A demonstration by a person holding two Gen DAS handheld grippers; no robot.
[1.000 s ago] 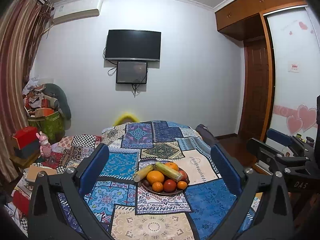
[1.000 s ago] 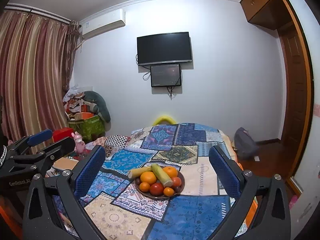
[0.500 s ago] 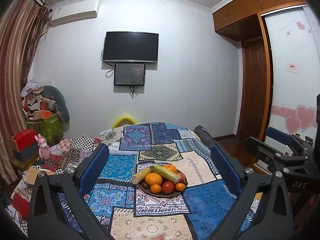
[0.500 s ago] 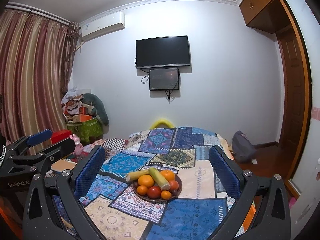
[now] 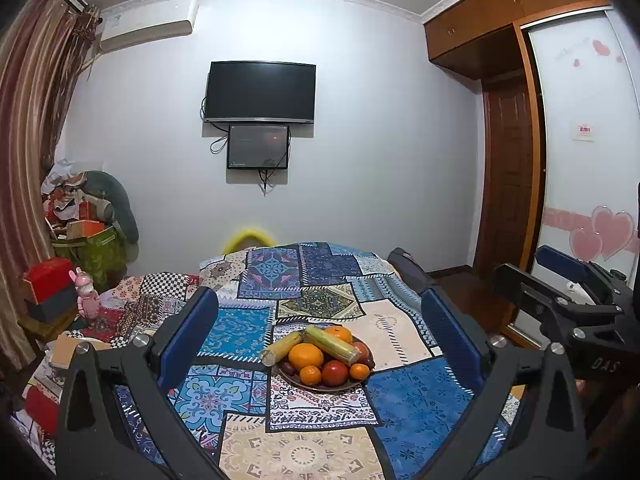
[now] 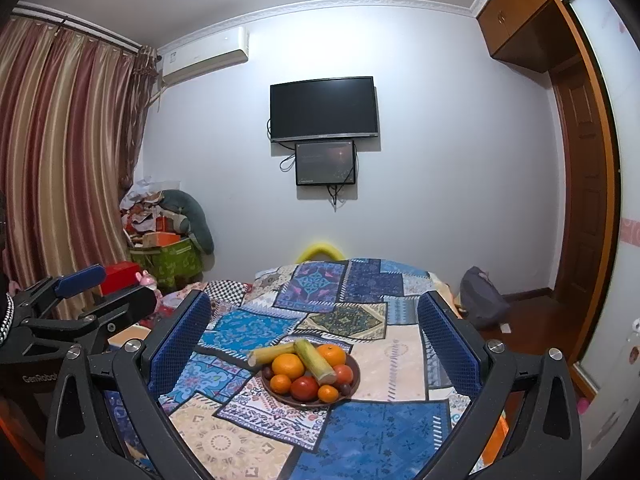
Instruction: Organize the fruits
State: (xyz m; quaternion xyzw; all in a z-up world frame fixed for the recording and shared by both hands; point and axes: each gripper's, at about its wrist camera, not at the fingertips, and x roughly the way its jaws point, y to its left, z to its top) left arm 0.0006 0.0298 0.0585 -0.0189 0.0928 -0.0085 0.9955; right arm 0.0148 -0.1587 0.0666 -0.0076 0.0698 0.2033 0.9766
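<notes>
Bedroom setup here. Biggest thing is the bed [image 5: 256, 328], covered with a blue and beige patchwork quilt [image 6: 372, 432]. Far wall has a dark TV [image 5: 260, 92] with a smaller screen [image 5: 258, 147] mounted right under it, and an AC unit [image 6: 204, 56] up near the ceiling. Striped curtains [image 6: 60, 160] hang on the left, a wooden wardrobe [image 5: 508, 40] and door [image 5: 506, 176] on the right. There's a messy pile of stuff [image 5: 84, 216] in the left corner, with a red box [image 5: 48, 280] and a little pink toy [image 5: 86, 292] in front of it.

Both grippers hover over the near end of the bed, holding nothing. The left gripper [image 5: 318, 336] has its blue pads spread wide apart, and the right gripper [image 6: 314, 338] is just as wide open. Each one also shows at the edge of the other's camera.

The fruit sits in a dark bowl [image 5: 332, 386] on the quilt, roughly mid-bed, framed between the pads in both views and well clear of them. In it: two yellow-green stalks [image 6: 314, 360] lying across the top, a big orange [image 6: 288, 365], another orange [image 5: 338, 334] behind, a red tomato [image 6: 305, 388], and a few small oranges [image 6: 280, 383]. A couple of dark small fruits peek out at the rim, can't tell what they are.
</notes>
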